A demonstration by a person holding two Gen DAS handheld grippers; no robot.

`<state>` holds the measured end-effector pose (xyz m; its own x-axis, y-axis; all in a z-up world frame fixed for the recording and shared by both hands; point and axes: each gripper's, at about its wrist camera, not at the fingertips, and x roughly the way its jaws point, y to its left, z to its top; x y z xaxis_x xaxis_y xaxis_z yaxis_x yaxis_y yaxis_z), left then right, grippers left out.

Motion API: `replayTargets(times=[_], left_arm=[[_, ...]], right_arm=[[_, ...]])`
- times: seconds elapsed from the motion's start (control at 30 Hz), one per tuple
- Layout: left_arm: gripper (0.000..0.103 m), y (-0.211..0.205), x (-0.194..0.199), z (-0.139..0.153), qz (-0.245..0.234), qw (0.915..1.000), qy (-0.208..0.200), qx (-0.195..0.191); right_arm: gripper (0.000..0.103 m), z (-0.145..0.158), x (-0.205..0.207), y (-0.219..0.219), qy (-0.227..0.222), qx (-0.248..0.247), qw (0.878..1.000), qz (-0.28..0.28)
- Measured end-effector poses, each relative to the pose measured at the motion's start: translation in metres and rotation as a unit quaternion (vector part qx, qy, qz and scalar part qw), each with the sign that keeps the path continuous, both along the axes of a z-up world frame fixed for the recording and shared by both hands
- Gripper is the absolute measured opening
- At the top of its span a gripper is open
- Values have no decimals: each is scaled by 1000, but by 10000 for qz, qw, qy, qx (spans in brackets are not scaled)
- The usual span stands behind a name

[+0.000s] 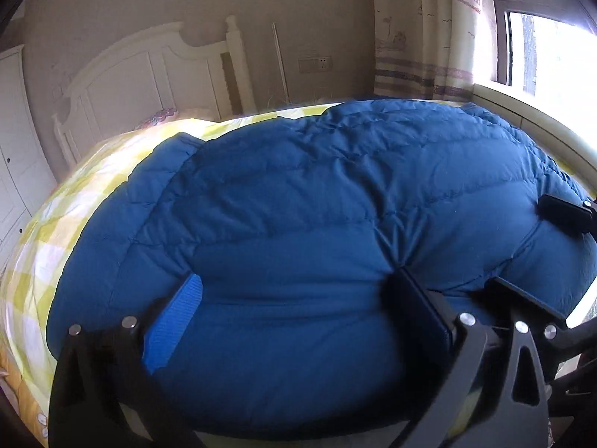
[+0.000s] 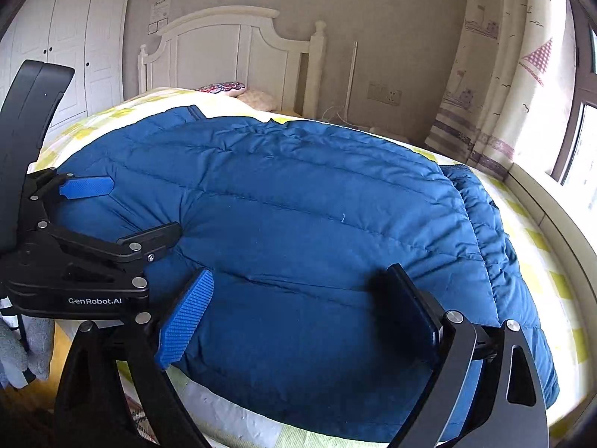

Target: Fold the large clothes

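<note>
Both grippers: black angular frames w/ round silver pins, ribbed blue pads (image 2: 184, 317) inside the fingers. Left gripper (image 2: 123, 209) body reads "GenRobot.AI" in white. Right gripper (image 2: 298, 321) same build.

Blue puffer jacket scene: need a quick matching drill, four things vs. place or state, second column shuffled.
Things:
1. blue puffer jacket
2. left tool
3. white wardrobe
4. patterned curtain

Place or state:
A. hangs beside the window
B. lies spread flat on the yellow checked bedspread
C. stands against the wall beside the headboard
D. jaws open over the jacket's near edge

Pairs: 1-B, 2-D, 3-C, 4-A
</note>
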<state>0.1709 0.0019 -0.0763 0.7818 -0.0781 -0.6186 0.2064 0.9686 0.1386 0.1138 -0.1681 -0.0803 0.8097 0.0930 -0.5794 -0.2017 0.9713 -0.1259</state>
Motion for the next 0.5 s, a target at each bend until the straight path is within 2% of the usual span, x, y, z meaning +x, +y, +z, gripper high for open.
replayTargets(times=[0.1,0.2,0.27,0.33,0.4,0.43,0.5], left_arm=[[101,8,5,4,-69,9997,223,-101],[101,36,0,17,299,9993,-18,-229],[101,68,-1,20,722,9967,-133,-341],[101,104,6,12,1145,9921,46,-516],[101,133,13,1,1020,9880,307,-1119],[101,139,14,0,982,9868,344,-1244],[101,130,15,-1,1028,9894,286,-986]], right_arm=[[89,1,0,1,39,-38,10000,32],[89,10,-4,-7,32,-91,10000,-10],[89,16,-12,-25,-58,-17,9998,-214],[89,15,-22,-54,-96,215,9982,-545],[91,4,-30,-88,-4,594,9948,-827],[91,-3,-34,-102,54,912,9922,-845],[91,-10,-38,-113,67,1183,9899,-780]])
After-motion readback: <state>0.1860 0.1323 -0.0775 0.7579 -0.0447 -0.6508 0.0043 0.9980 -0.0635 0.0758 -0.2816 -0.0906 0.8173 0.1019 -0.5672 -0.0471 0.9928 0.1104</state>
